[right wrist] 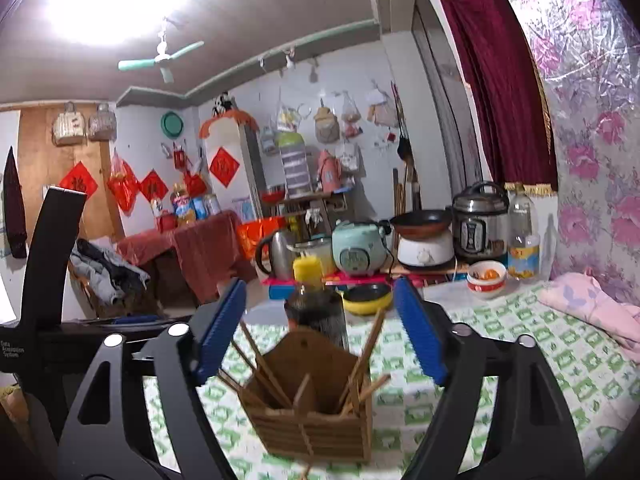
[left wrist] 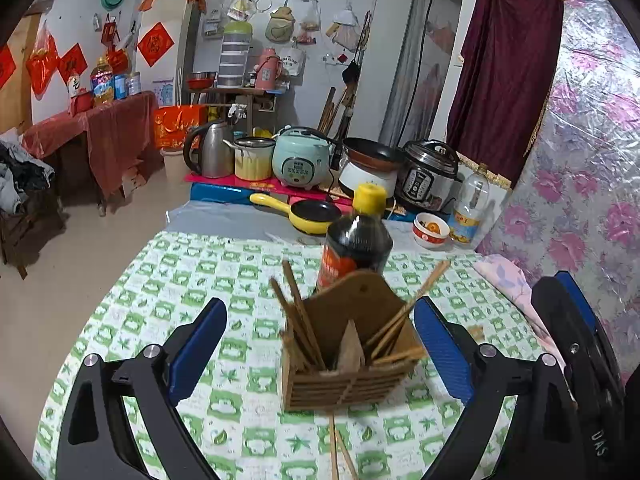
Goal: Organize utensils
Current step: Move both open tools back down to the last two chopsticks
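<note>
Wooden chopstick holder [left wrist: 344, 360], upright on the checked tablecloth [left wrist: 200, 280], chopsticks [left wrist: 298, 312] leaning inside. Left gripper [left wrist: 320, 344] and right gripper [right wrist: 320, 332] both spread wide, the holder between their blue fingers [left wrist: 200, 344], untouched. Dark sauce bottle [left wrist: 356, 244] just beyond the fingertips.

Chopsticks [left wrist: 340, 456] cut off at bottom edge

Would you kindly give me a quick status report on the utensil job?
Both grippers open, empty. Chopstick holder upright, chopsticks inside; two loose on table. Sauce bottle close behind.
</note>
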A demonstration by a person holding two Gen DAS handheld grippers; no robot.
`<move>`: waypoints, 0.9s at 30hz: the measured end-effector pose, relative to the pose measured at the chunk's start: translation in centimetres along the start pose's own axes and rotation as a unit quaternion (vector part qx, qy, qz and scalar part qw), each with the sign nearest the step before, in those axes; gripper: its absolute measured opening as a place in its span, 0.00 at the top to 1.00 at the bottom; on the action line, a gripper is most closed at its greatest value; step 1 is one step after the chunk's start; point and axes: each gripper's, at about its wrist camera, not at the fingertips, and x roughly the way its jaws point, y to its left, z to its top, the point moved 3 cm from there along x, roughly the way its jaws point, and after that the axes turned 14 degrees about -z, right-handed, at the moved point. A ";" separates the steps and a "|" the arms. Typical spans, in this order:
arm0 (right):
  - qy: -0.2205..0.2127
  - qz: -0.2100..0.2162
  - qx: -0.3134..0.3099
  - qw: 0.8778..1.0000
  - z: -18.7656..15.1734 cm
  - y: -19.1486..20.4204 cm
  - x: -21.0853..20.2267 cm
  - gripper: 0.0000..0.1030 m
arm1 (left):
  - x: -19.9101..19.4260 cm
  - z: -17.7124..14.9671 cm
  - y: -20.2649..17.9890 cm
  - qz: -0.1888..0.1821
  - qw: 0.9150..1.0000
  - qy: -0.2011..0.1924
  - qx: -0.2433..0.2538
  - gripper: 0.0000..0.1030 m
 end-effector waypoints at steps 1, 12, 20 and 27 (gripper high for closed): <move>0.007 -0.001 -0.002 1.000 -0.3 -0.2 -0.2 0.24 | -0.4 -0.9 0.3 -0.002 1.000 -0.004 -0.002 0.09; 0.174 -0.034 -0.045 0.983 -11.5 -4.8 -1.2 0.23 | 0.6 -14.1 4.7 0.024 0.995 0.090 -0.044 0.06; 0.195 -0.037 -0.033 0.980 -13.4 -6.8 -2.7 0.20 | 1.3 -20.9 2.8 0.033 0.984 0.176 0.012 0.07; 0.204 -0.048 -0.023 0.978 -13.7 -7.3 -2.3 0.19 | 0.6 -22.6 -1.1 0.048 0.977 0.180 0.106 0.07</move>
